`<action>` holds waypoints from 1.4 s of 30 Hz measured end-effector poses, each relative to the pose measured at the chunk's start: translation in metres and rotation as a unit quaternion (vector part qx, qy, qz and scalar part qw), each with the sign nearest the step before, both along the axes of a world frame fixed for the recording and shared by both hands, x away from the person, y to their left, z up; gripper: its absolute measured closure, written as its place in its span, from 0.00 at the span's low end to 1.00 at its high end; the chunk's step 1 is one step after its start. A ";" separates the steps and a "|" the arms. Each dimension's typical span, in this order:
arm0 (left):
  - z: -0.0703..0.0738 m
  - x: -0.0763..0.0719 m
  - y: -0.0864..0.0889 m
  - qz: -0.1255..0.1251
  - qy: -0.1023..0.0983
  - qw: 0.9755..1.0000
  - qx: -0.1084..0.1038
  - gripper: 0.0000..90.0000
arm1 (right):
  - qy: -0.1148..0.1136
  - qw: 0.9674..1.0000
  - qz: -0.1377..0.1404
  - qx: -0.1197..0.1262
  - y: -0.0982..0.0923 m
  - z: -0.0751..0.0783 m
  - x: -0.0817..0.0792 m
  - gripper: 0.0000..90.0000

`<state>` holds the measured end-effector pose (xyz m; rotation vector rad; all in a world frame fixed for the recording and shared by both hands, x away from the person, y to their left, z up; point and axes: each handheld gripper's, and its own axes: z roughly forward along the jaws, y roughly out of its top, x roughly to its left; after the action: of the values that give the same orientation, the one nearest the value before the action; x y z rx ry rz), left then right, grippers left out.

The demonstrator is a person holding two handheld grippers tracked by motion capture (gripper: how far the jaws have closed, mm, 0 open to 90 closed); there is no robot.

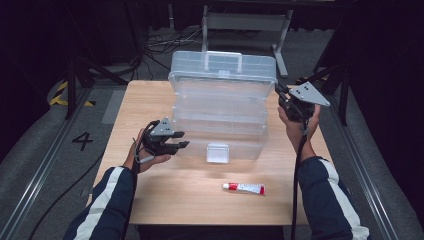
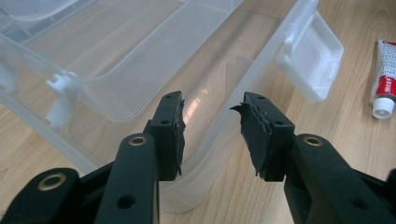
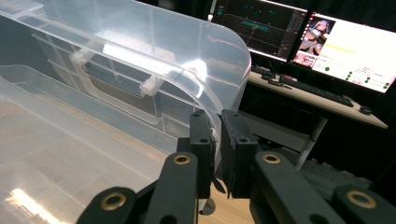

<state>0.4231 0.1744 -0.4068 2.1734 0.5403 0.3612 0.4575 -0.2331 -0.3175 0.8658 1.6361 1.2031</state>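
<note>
Box: clear plastic storage box mid worktop, lid swung up and standing open at the back.
Latch: white latch flap on box's front wall, facing the person.
Right gripper: up at lid's right edge; in right gripper view jaws clamped on the lid rim.
Left gripper: low at box's front-left corner, jaws apart, nothing betw. them; box wall just ahead in left gripper view.
Tube: white tube w/ red band lying flat on worktop, near front of box, apart from it.
Bkgd: lit monitors on a desk behind, in right gripper view.
</note>
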 end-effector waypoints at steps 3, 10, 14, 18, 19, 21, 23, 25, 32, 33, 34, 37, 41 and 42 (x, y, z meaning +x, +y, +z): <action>-0.001 0.001 0.001 0.000 0.002 1.000 -0.005 0.67 | 0.015 1.000 -0.005 -0.001 -0.001 -0.004 0.007 0.82; -0.001 0.002 0.001 -0.005 0.003 1.000 -0.008 0.70 | 0.013 1.000 -0.020 -0.006 0.007 -0.003 0.016 0.88; -0.001 0.002 -0.001 -0.007 0.002 1.000 -0.004 0.69 | 0.003 0.999 -0.045 -0.010 0.011 -0.004 0.019 0.92; -0.001 0.002 -0.004 -0.009 0.001 1.000 0.000 0.69 | 0.004 0.998 -0.055 -0.007 0.012 -0.001 0.026 0.94; -0.001 0.002 -0.005 -0.010 -0.002 1.000 0.004 0.69 | 0.005 0.998 -0.055 -0.005 0.012 -0.001 0.028 0.94; -0.001 0.002 -0.005 -0.010 -0.001 1.000 0.001 0.69 | 0.006 0.998 -0.055 -0.006 0.012 0.000 0.030 0.94; -0.002 0.003 -0.005 -0.012 0.003 1.000 -0.001 0.69 | 0.012 0.999 -0.052 0.002 0.012 0.003 0.035 0.94; -0.002 0.003 -0.005 -0.013 0.003 1.000 -0.002 0.69 | 0.018 0.999 -0.051 0.004 0.011 0.005 0.039 0.94; -0.004 0.005 -0.007 -0.021 0.002 1.000 0.000 0.68 | 0.039 0.998 -0.044 0.014 0.008 0.012 0.053 0.95; -0.005 0.006 -0.009 -0.023 0.001 1.000 0.006 0.68 | 0.042 0.998 -0.042 0.015 0.008 0.013 0.055 0.95; -0.007 0.006 -0.011 -0.026 0.003 1.000 0.013 0.68 | 0.044 0.998 -0.038 0.012 0.007 0.014 0.057 0.95; -0.008 0.007 -0.015 -0.037 0.000 0.999 0.018 0.70 | 0.053 0.998 -0.030 0.014 0.003 0.016 0.064 0.95; -0.007 0.009 -0.017 -0.045 0.006 0.999 0.023 0.72 | 0.061 0.998 -0.024 0.014 0.003 0.019 0.069 0.95; -0.007 0.010 -0.017 -0.048 0.010 0.999 0.022 0.72 | 0.063 0.998 -0.024 0.012 0.002 0.020 0.070 0.95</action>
<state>0.4333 0.1576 -0.4135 2.2384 0.4415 0.3036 0.5275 -0.2306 -0.2975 1.0091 1.6946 1.1577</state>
